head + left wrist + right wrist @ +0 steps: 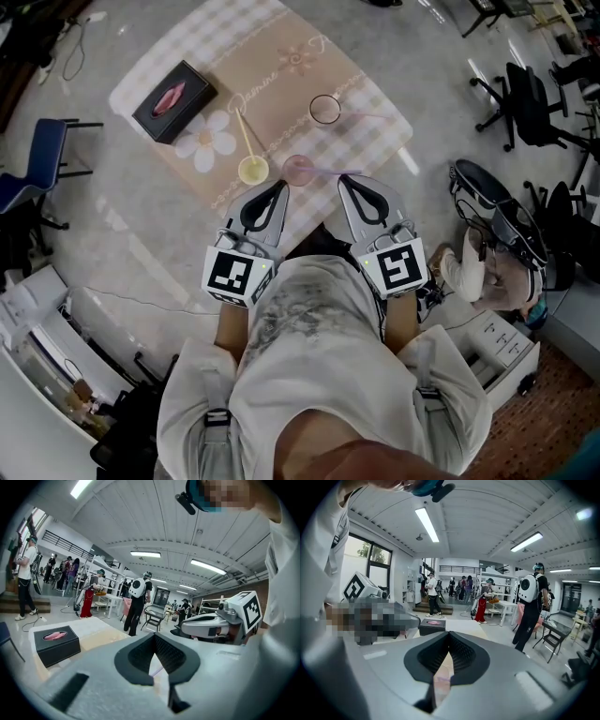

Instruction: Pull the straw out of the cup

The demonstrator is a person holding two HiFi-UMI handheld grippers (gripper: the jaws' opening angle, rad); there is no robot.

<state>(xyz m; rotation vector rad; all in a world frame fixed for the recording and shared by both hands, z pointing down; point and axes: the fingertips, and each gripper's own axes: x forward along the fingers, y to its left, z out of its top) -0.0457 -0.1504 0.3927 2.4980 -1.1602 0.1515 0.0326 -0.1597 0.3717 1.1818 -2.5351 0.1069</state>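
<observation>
Three cups stand on the checked tablecloth [187, 47]: a yellow cup [252, 170] with a yellow straw [246, 134], a pink cup [298, 169] with a purple straw [337, 172], and a clear cup [325, 109] farther back with a thin pale straw [370, 117]. My left gripper [281, 184] hovers just right of the yellow cup, its jaws shut and empty. My right gripper [343, 178] is beside the pink cup's right side, over the purple straw, also shut with nothing held. In the right gripper view [449, 633] the pink cup [440, 684] shows below the shut jaws.
A black tissue box [173, 100] lies on the cloth at the back left, also seen as the box [56, 644] in the left gripper view. Office chairs [520, 98] and a person [478, 267] are on the floor to the right. People stand in the room beyond.
</observation>
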